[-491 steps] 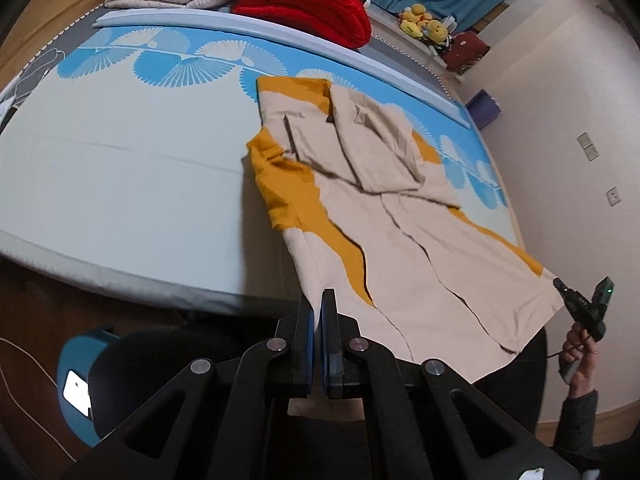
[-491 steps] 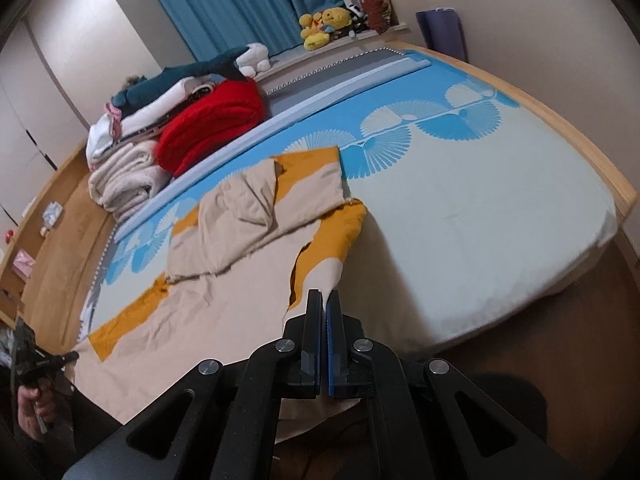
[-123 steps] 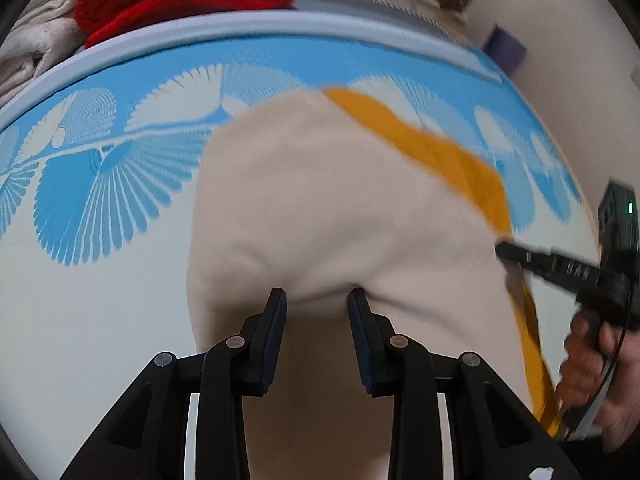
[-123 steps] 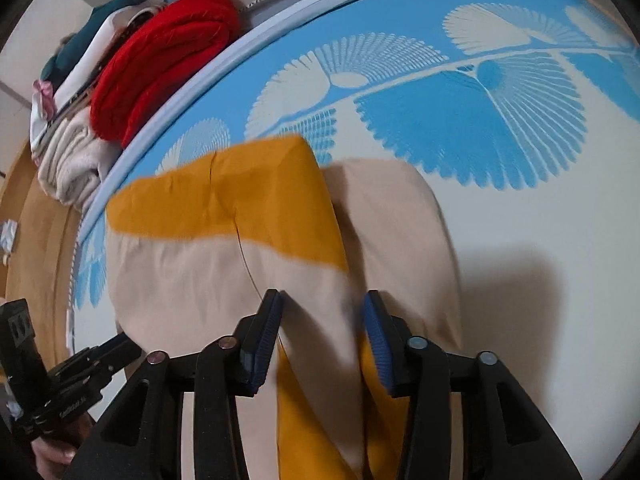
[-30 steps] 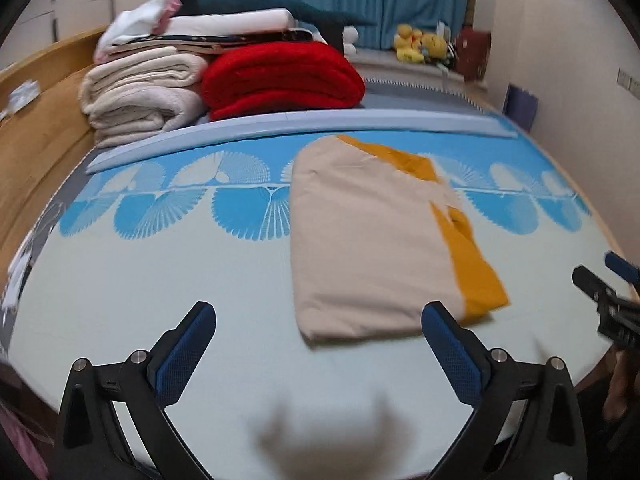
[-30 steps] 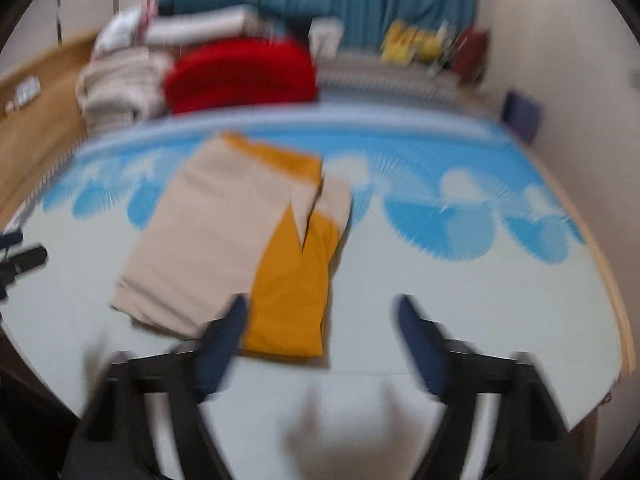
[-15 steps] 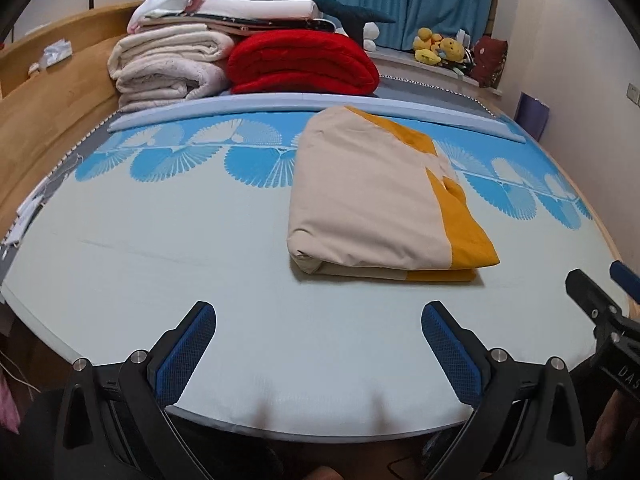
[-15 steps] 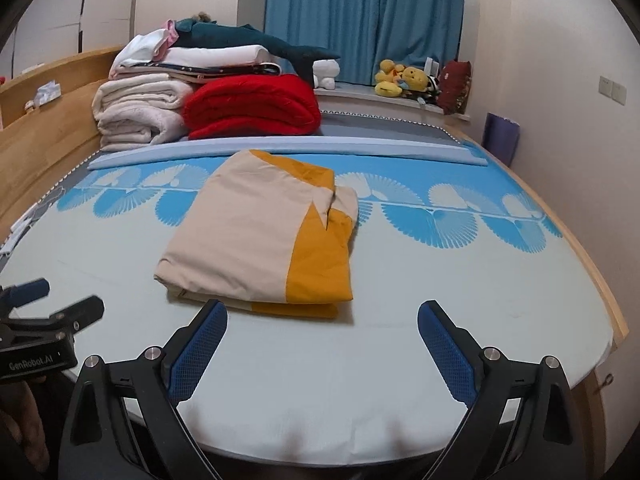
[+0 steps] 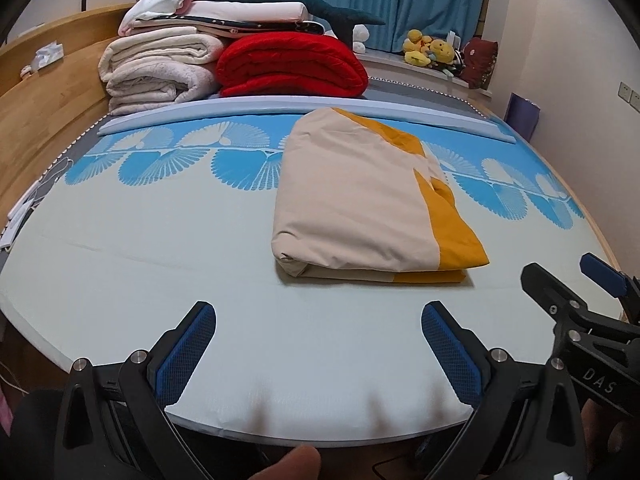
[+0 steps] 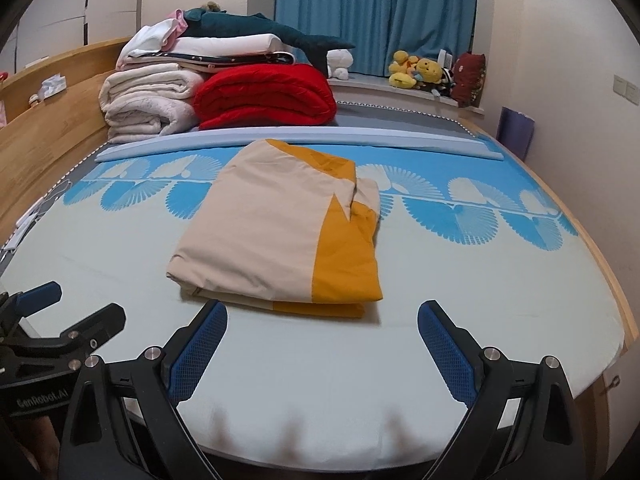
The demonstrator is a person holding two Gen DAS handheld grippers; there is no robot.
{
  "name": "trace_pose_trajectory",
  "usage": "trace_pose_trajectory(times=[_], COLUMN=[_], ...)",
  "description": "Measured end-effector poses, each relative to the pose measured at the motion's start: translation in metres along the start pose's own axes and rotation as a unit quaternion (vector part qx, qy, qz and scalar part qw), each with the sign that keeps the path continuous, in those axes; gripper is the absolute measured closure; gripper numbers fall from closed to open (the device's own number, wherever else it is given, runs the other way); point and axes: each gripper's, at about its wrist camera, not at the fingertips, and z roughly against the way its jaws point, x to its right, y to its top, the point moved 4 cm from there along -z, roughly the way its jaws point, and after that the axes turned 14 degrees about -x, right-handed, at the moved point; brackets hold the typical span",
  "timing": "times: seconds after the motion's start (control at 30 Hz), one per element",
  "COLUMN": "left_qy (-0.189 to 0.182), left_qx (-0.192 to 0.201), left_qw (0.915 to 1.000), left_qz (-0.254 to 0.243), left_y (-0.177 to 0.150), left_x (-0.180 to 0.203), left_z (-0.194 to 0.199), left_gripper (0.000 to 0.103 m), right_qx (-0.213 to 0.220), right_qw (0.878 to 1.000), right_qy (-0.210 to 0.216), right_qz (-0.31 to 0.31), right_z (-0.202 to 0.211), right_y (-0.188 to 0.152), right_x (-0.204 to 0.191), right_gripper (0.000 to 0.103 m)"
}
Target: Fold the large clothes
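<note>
A beige and mustard garment (image 9: 360, 204) (image 10: 276, 240) lies folded into a thick rectangle in the middle of the bed (image 9: 140, 248) (image 10: 480, 300). My left gripper (image 9: 318, 330) hangs wide open above the bed's near edge, short of the garment, with nothing between its blue pads. My right gripper (image 10: 322, 326) is also wide open and empty, just in front of the garment's near fold. Each gripper shows in the other's view: the right gripper (image 9: 576, 284) at the right edge, the left gripper (image 10: 68, 316) at the lower left.
Folded white blankets (image 9: 160, 68) (image 10: 148, 100) and a red blanket (image 9: 292, 66) (image 10: 268, 96) are stacked at the bed's far end. A wooden headboard (image 9: 36, 112) runs along the left. Plush toys (image 10: 416, 70) sit on the window sill under blue curtains.
Over the last second both grippers have drawn back from the garment toward the bed's near edge, staying open. Before that, the spread garment was folded into this compact rectangle.
</note>
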Motion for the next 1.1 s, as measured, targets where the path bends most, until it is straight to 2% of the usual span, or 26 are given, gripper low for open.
trace_pose_trajectory(times=[1.1], left_qy=[-0.008], left_qx=[0.002], left_qw=[0.9999], left_qz=[-0.007], left_y=[-0.0004], left_x=[0.0033], left_z=[-0.0002], left_gripper=[0.001], right_qx=[-0.001], right_qw=[1.000], right_qy=[0.002], right_qz=[0.009], right_z=[-0.0007], right_y=[-0.0010], right_x=[-0.0033], right_gripper=[0.007])
